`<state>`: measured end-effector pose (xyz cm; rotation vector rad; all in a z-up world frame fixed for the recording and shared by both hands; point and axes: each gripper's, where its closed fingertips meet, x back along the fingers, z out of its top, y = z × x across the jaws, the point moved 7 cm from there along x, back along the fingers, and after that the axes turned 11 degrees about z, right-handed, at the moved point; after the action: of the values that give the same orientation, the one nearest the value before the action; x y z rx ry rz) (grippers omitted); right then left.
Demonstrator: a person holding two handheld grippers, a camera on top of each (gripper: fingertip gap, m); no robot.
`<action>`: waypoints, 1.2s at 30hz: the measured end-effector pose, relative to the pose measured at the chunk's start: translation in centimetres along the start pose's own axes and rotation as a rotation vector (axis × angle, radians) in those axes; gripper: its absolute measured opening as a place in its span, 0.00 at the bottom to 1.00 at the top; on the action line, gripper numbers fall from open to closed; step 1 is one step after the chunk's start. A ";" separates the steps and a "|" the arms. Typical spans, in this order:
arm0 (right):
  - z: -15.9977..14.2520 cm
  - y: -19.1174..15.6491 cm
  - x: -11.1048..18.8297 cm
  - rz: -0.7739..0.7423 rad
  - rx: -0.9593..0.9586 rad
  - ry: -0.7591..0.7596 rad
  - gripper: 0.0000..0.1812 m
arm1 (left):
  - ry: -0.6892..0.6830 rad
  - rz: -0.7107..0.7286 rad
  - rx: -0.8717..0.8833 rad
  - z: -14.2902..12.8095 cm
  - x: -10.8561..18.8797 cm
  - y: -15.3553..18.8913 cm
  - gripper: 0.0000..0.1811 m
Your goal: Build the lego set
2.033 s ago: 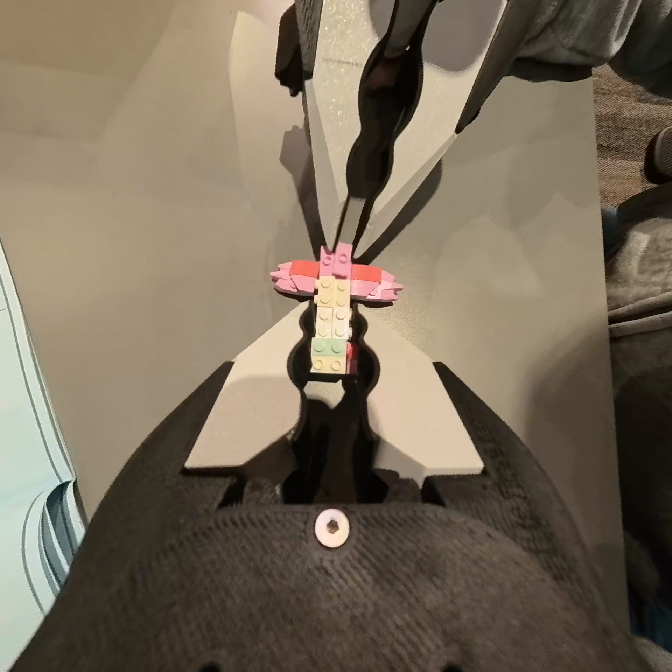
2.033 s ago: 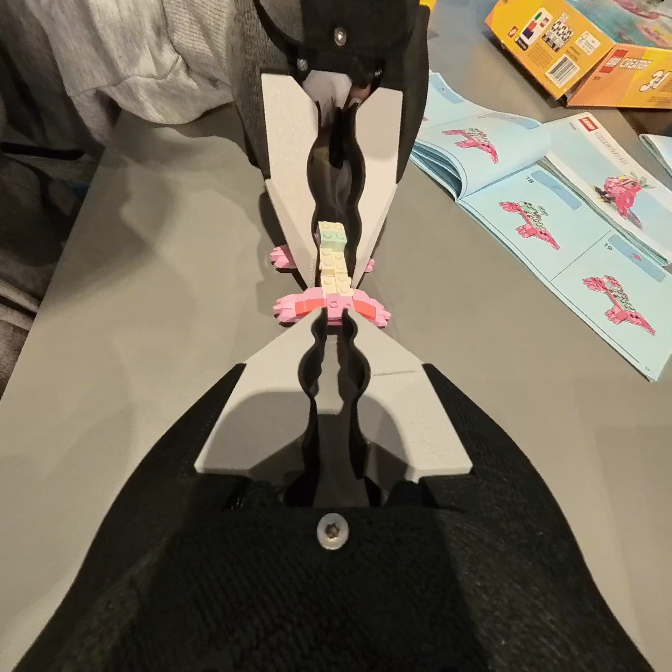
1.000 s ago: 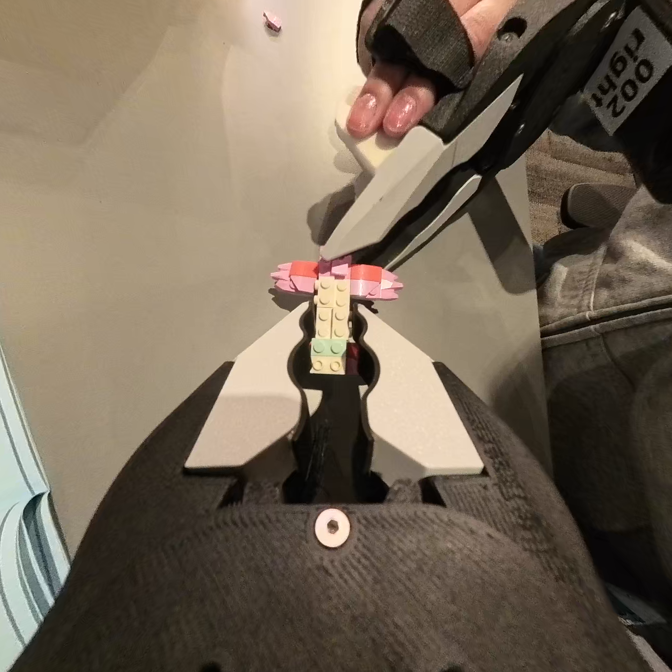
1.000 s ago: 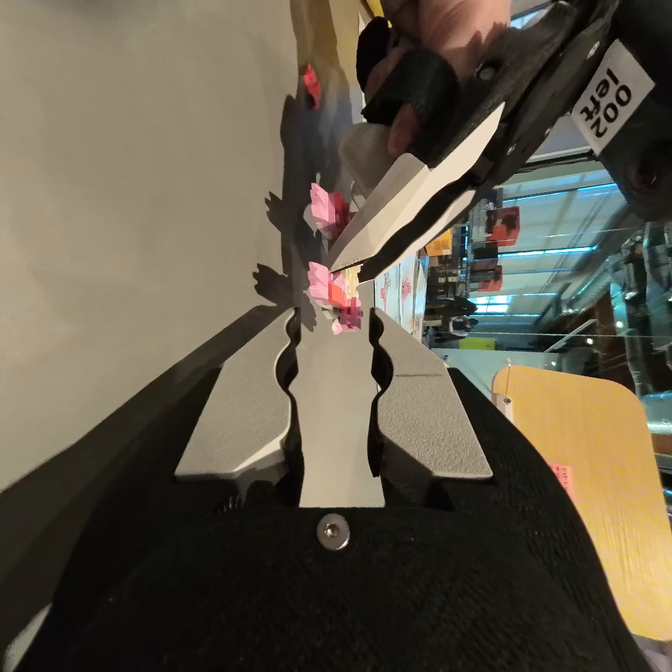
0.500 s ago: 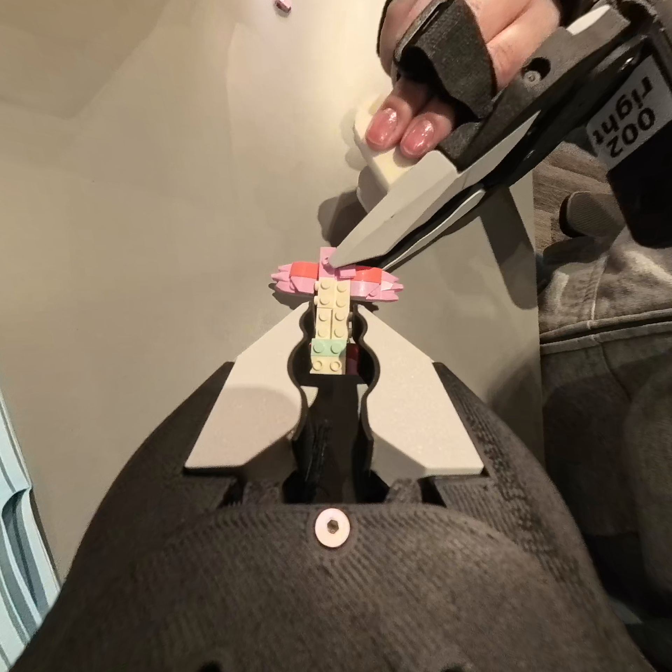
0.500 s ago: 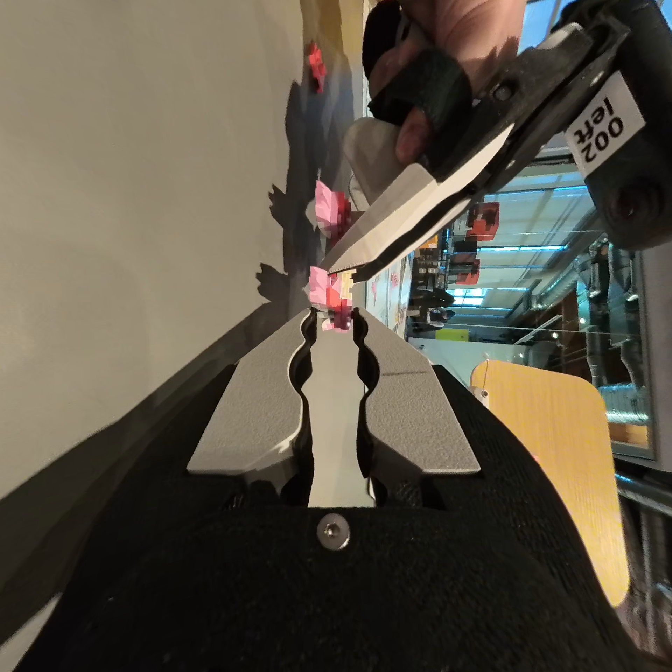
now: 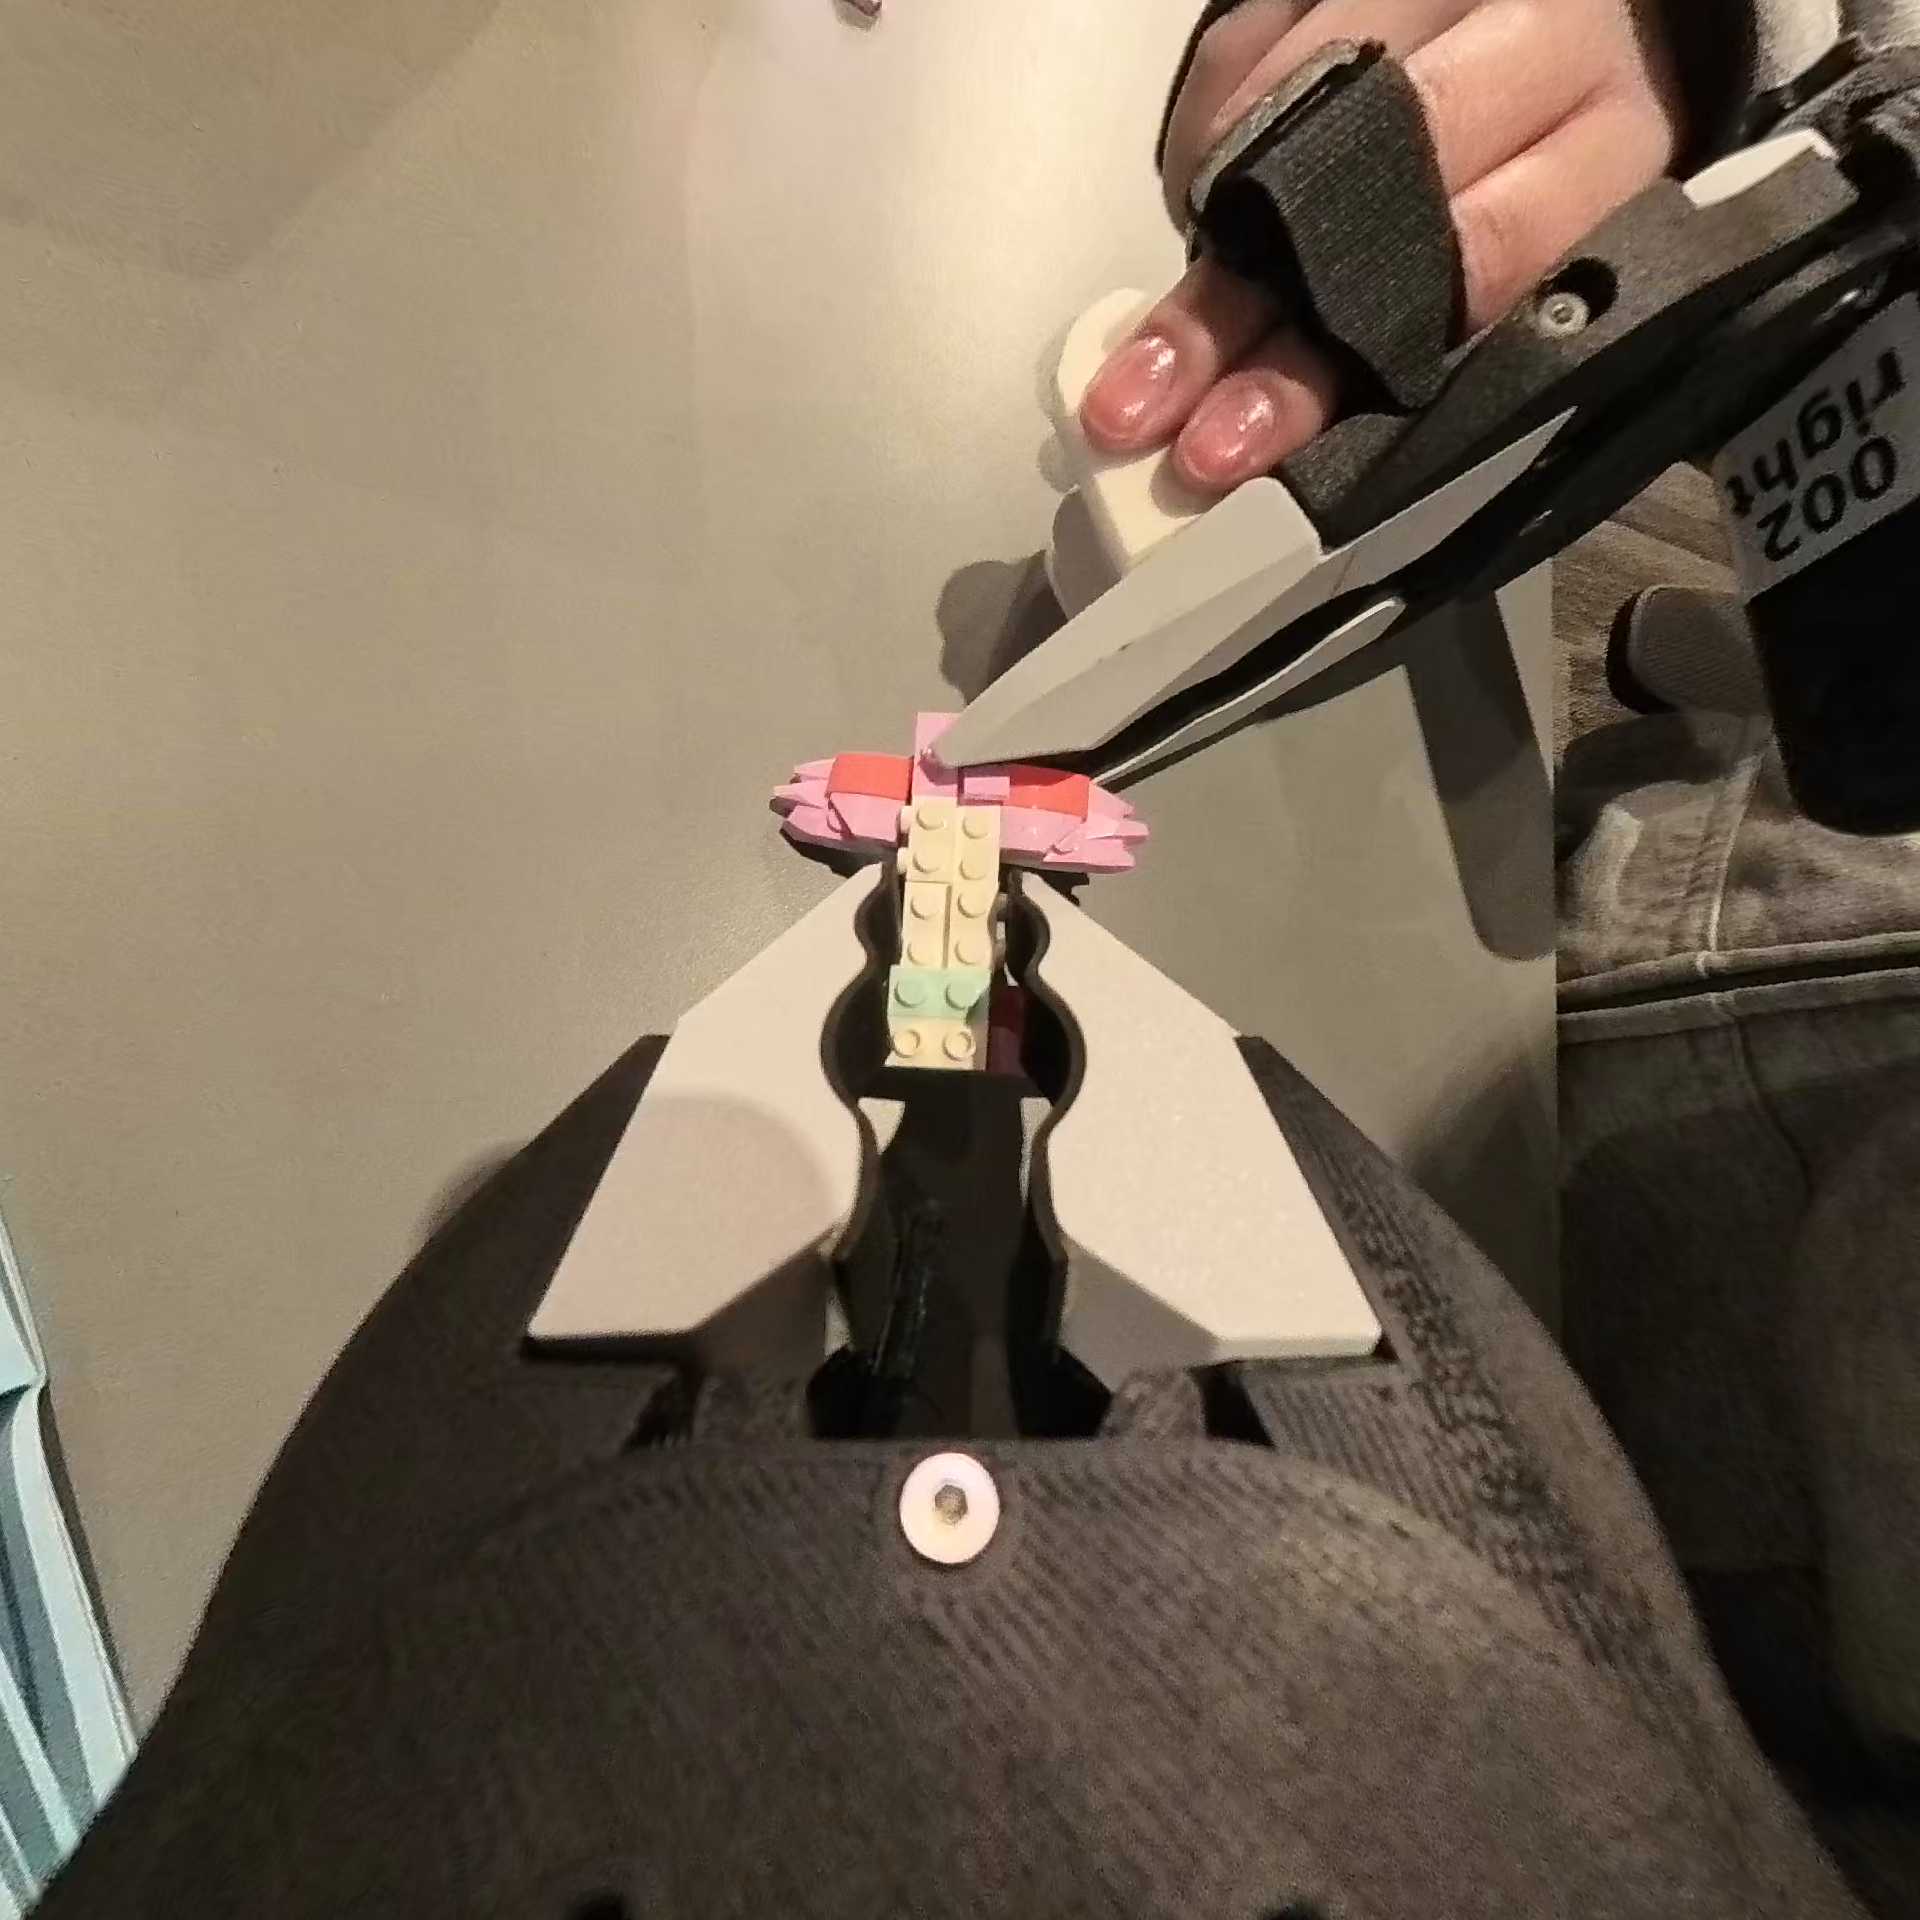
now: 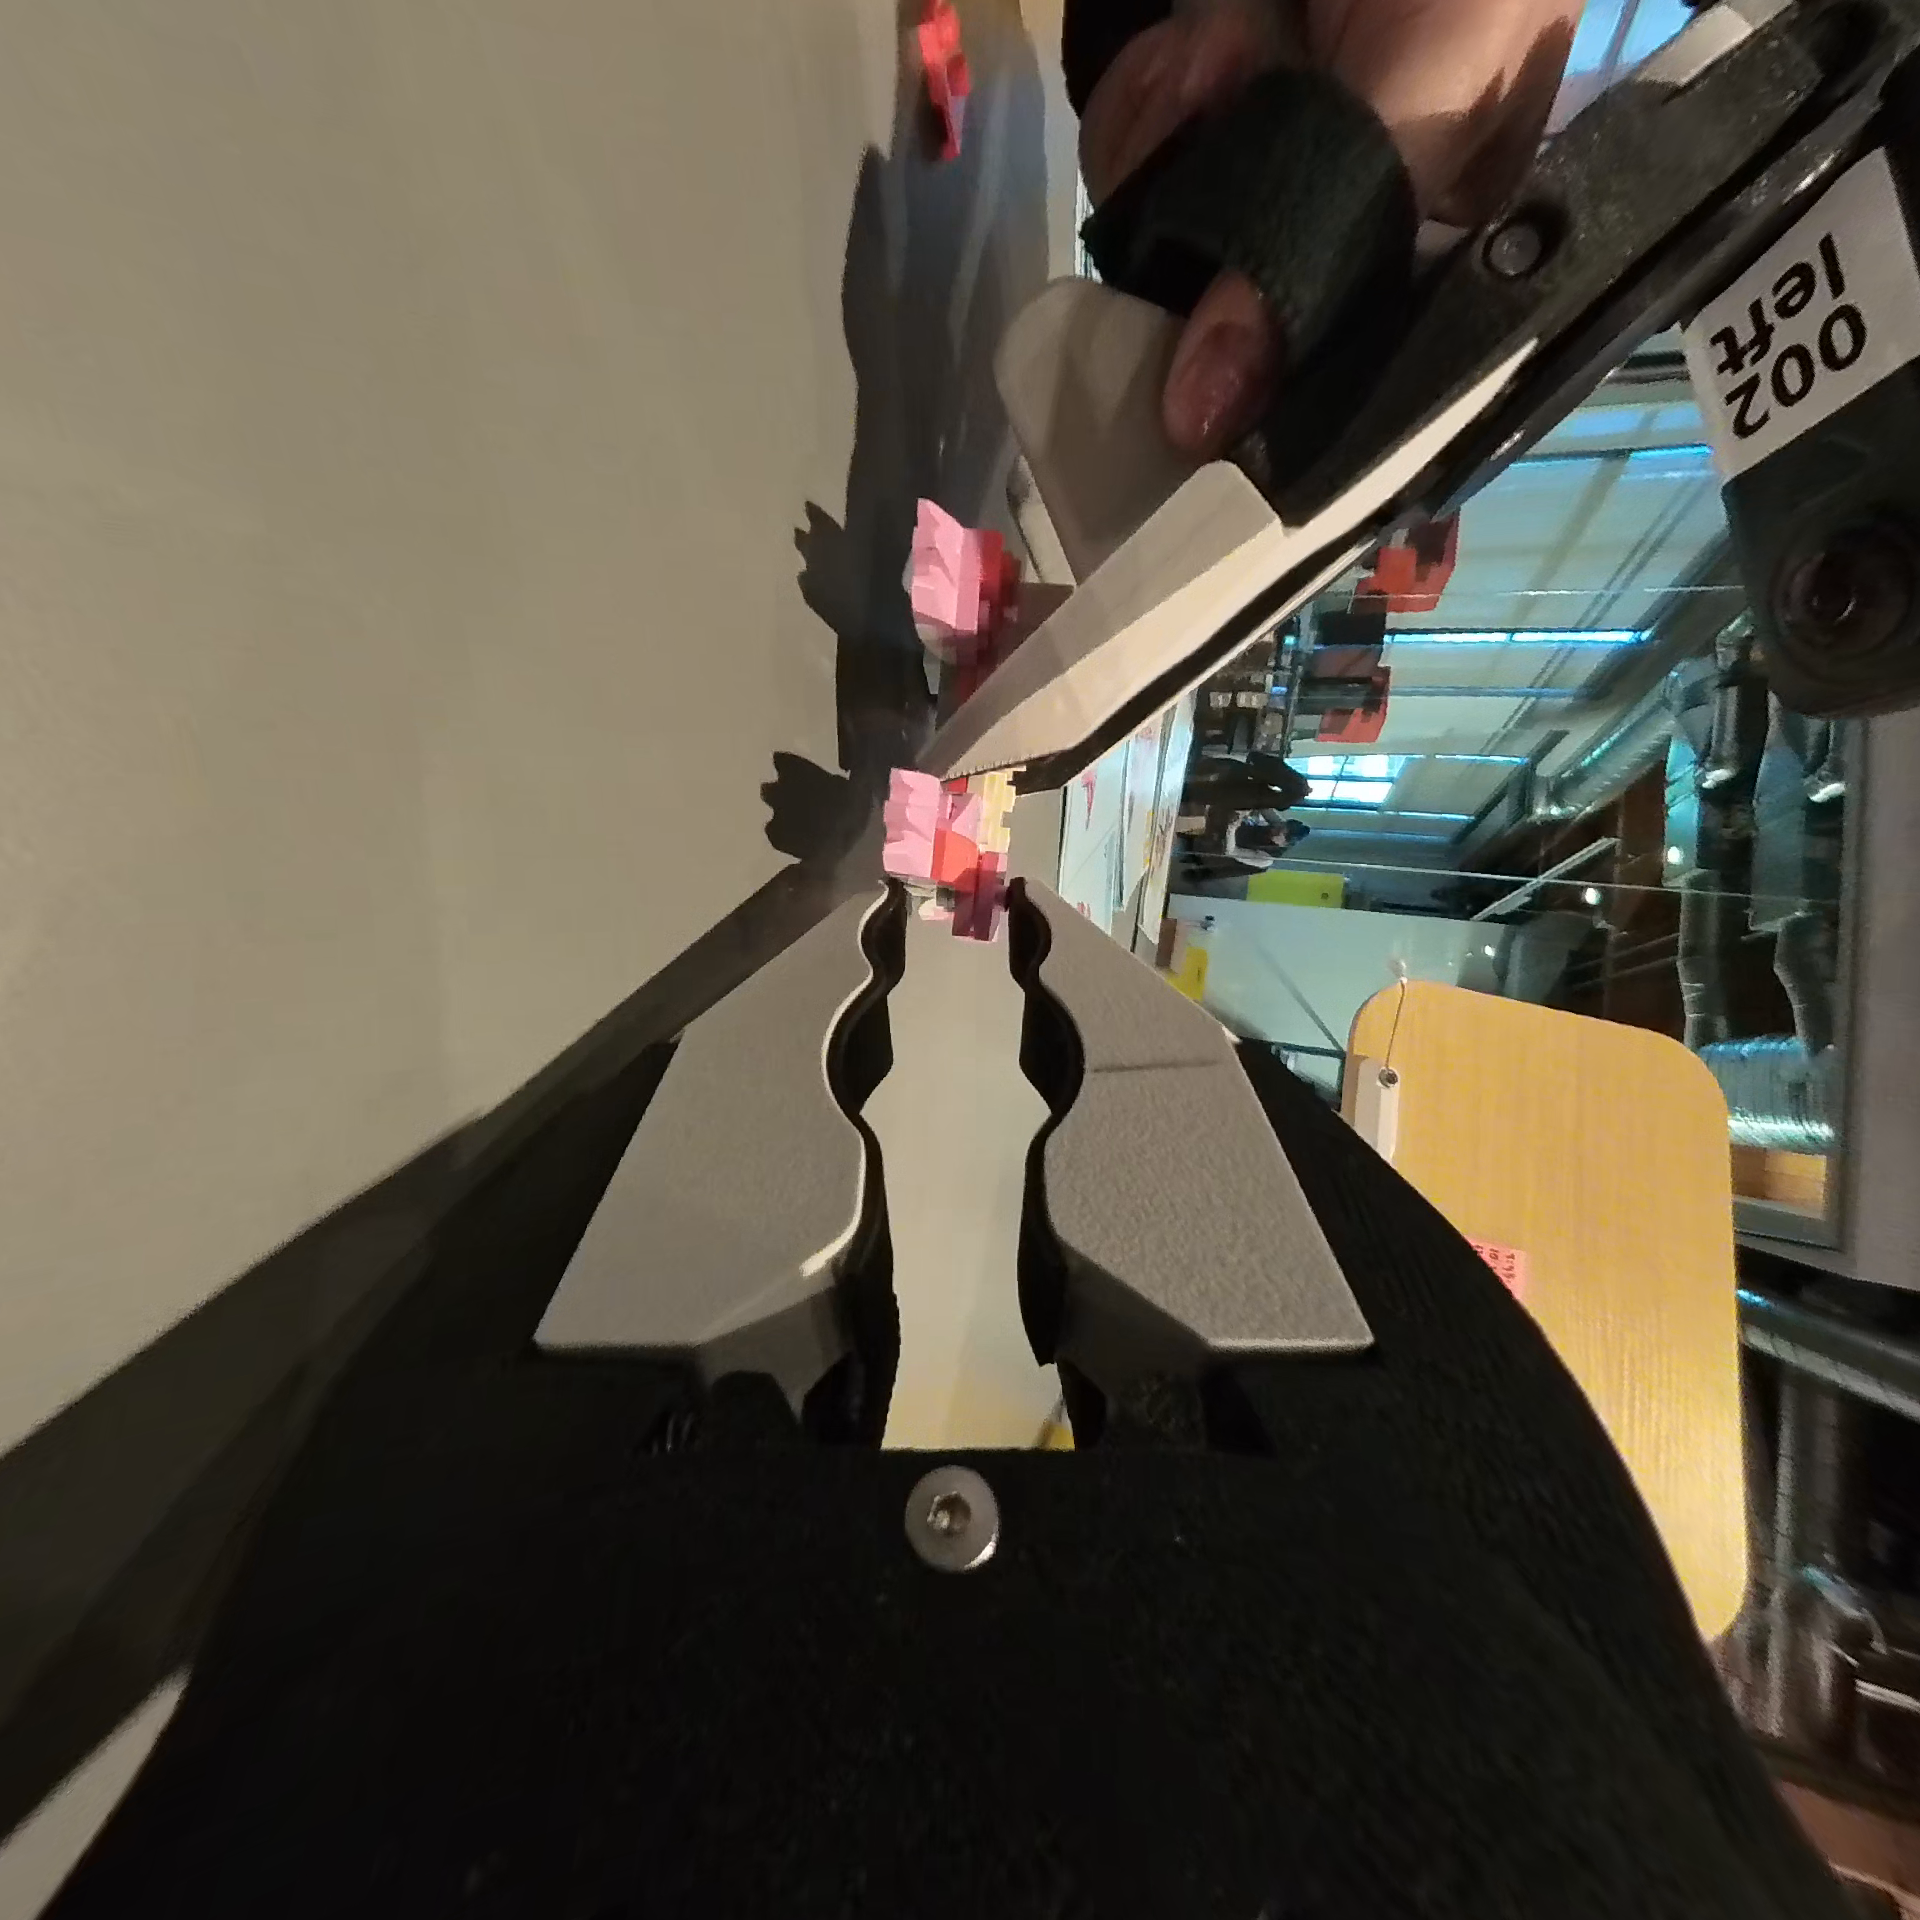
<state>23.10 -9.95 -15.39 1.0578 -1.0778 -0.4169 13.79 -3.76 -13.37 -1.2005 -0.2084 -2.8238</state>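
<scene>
The lego model [image 7: 951,914] is a cream and green studded strip with pink and red wings across its far end. My left gripper [image 7: 956,883] is shut on the strip and holds it above the grey table [image 7: 416,623]. My right gripper [image 7: 997,764] comes in from the upper right, rolled on its side, with its tips at the small pink piece on the model's far end. In the right wrist view my right gripper [image 8: 948,896] has its jaws narrow around the model's pink and red end [image 8: 940,831]. The left gripper [image 8: 982,777] reaches in from the upper right.
A second pink and red sub-build [image 8: 951,603] and a small red piece [image 8: 940,73] lie on the table beyond the model. A pale blue booklet [image 7: 21,1455] lies at the left edge. A person's grey clothing [image 7: 1714,935] is past the table's right edge. Both grippers' tips are close together, under 4 cm apart.
My right gripper rolled onto its side, opened wide, then narrowed its jaws around the model's pink far end. My left gripper kept holding the model still.
</scene>
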 end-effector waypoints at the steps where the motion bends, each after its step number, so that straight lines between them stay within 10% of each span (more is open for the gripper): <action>1: 0.0 0.0 0.0 0.000 0.007 -0.008 0.10 | 0.001 -0.001 0.003 0.0 0.0 0.0 0.10; 36: 0.1 0.9 0.1 -0.021 -0.049 -0.068 0.10 | 0.074 -0.058 0.096 0.5 0.1 -0.1 0.10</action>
<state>22.93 -9.66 -14.59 1.0184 -1.1123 -0.4965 14.05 -3.55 -13.00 -1.0868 -0.3764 -2.8644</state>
